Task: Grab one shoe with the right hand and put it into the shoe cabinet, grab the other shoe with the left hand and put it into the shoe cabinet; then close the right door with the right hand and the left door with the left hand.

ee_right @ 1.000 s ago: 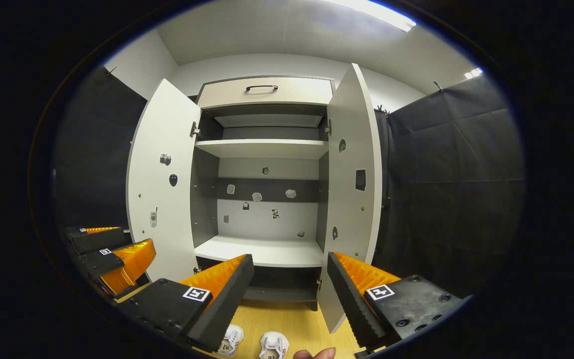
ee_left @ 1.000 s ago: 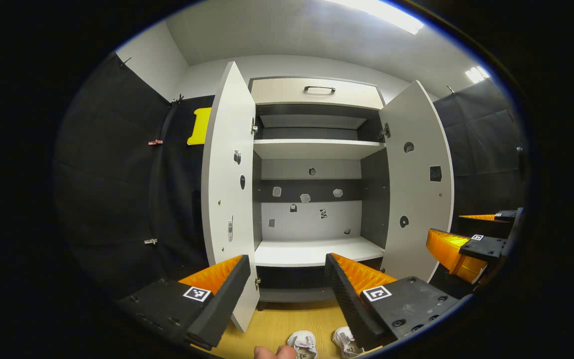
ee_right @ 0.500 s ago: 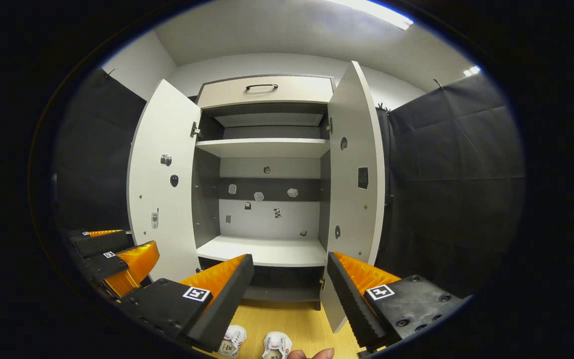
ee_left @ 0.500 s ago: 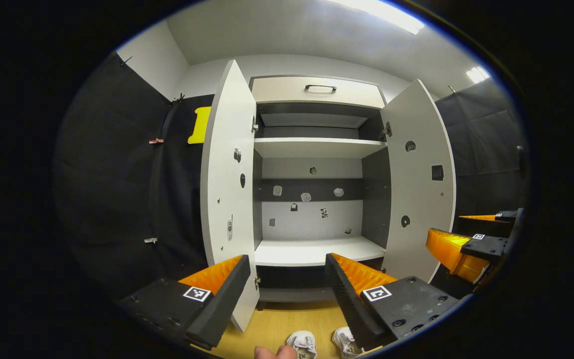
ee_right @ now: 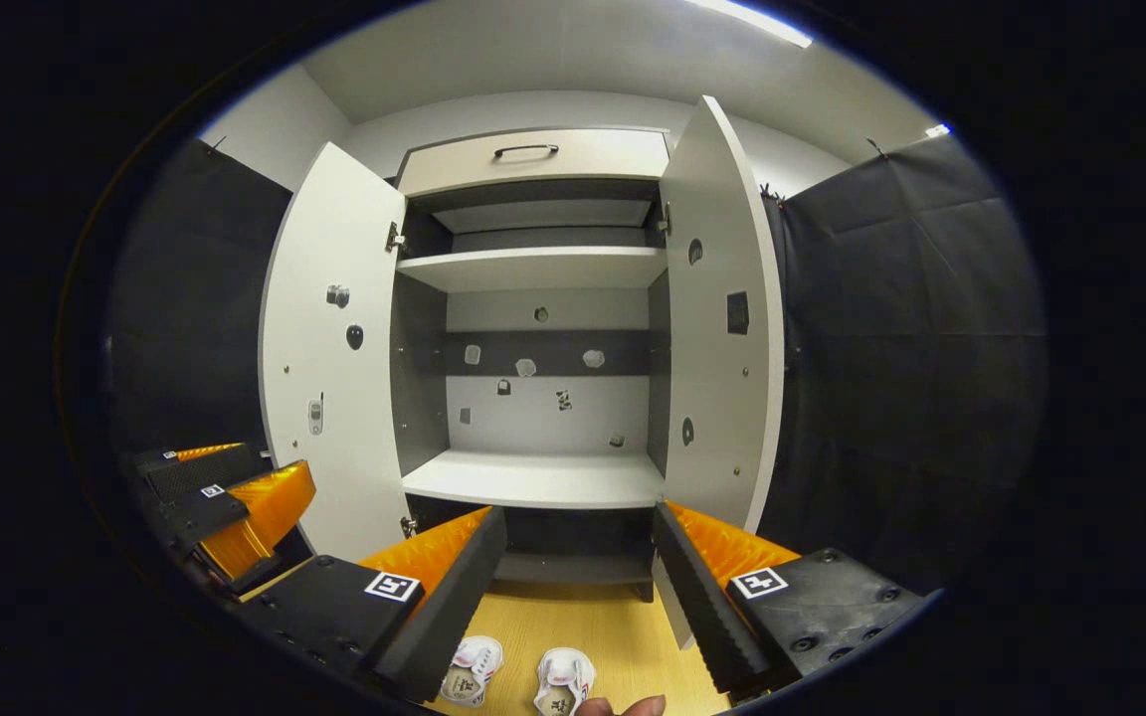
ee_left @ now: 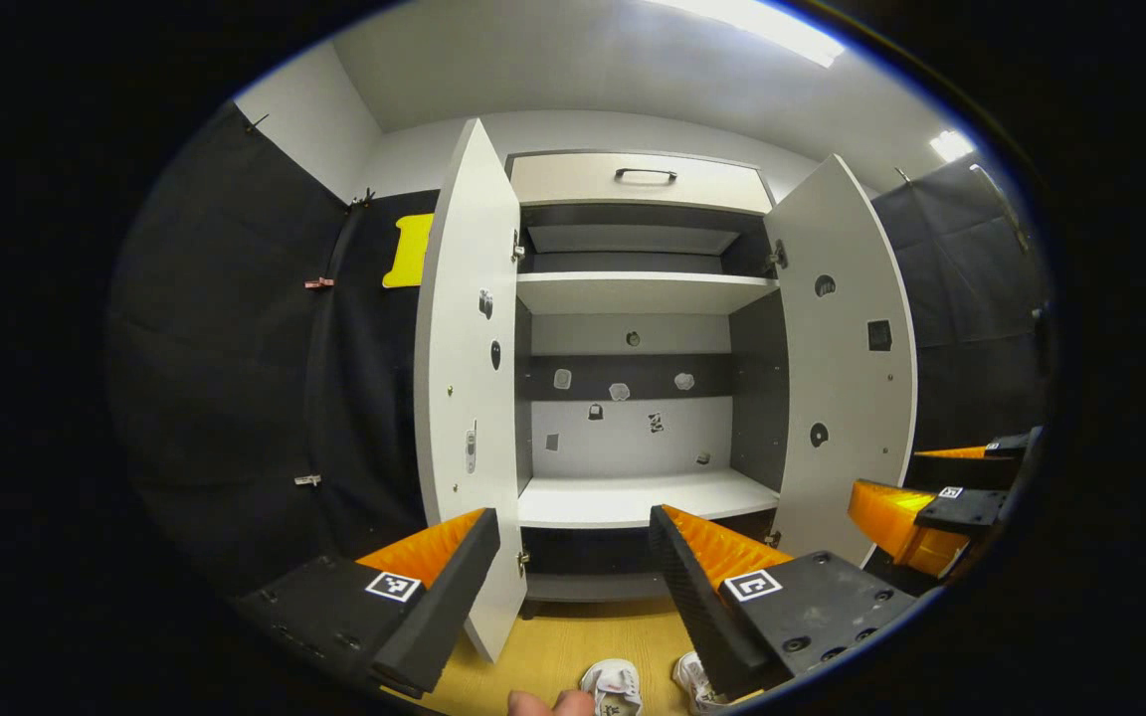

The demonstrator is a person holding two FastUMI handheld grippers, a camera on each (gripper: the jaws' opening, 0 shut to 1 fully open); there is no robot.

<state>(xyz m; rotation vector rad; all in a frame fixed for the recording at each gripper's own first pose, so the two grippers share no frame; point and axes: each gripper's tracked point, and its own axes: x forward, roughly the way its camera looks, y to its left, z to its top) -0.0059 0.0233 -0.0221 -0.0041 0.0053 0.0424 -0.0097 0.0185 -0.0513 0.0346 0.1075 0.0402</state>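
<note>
A white shoe cabinet (ee_left: 633, 288) (ee_right: 533, 268) stands ahead with both doors swung wide and bare shelves. Two small white shoes lie side by side on the wood floor in front of it, low in both views: one shoe (ee_left: 613, 684) (ee_right: 475, 668) and the other shoe (ee_left: 690, 678) (ee_right: 563, 689). My left gripper (ee_left: 573, 557) is open above them, holding nothing; it also appears at the left edge of the right gripper view (ee_right: 235, 497). My right gripper (ee_right: 578, 557) is open and empty too, seen at the right of the left gripper view (ee_left: 931, 497).
The left door (ee_left: 464, 398) (ee_right: 334, 348) and right door (ee_left: 847, 358) (ee_right: 722, 318) flank the opening. A drawer with a dark handle (ee_left: 645, 175) (ee_right: 525, 150) tops the cabinet. Black cloth walls close in on both sides. A fingertip (ee_left: 548, 704) (ee_right: 623, 707) shows at the bottom edge.
The right gripper has tipped downward, so the cabinet sits higher in its view and the shoes show more. The left gripper has drifted slightly. Both stay open.
</note>
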